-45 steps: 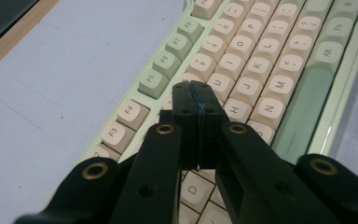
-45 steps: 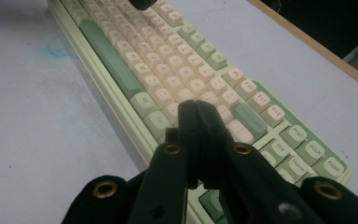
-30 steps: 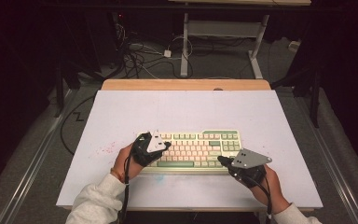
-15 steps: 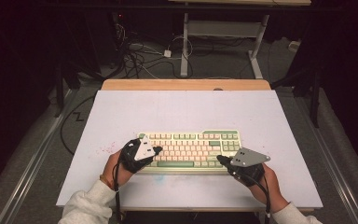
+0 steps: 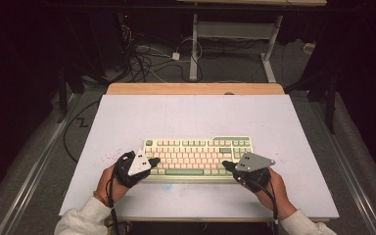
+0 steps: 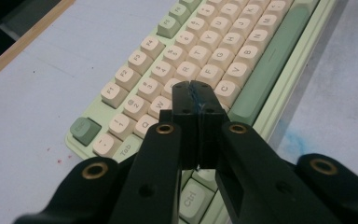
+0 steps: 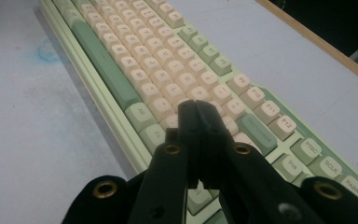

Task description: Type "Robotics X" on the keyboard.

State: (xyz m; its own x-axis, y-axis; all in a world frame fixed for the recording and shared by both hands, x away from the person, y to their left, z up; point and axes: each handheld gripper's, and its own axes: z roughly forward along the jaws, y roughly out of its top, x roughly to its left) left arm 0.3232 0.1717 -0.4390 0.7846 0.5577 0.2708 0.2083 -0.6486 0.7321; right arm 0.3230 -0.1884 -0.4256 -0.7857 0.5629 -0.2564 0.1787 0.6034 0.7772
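While both pairs of jaws are pressed together on nothing, keyboard [image 5: 198, 154] lying flat between them, long axis running from left gripper [image 5: 152, 161] to right gripper [image 5: 225, 165], space bar edge nearest the hands, white table [image 5: 191, 115].

My work surface is a pale lavender-grey board [image 5: 191, 117] with a wooden strip [image 5: 196, 88] along its far edge. Faint red specks [image 5: 108, 156] dot it to my left, and a smudge of blue [image 5: 165, 185] stains it near my edge. Beyond the far edge, a tangle of black cables [image 5: 142, 58] lies on the grey floor with a small white plug [image 5: 176, 56] among them. A white metal table frame [image 5: 235, 34] stands further back. Dark surroundings hide the rest.
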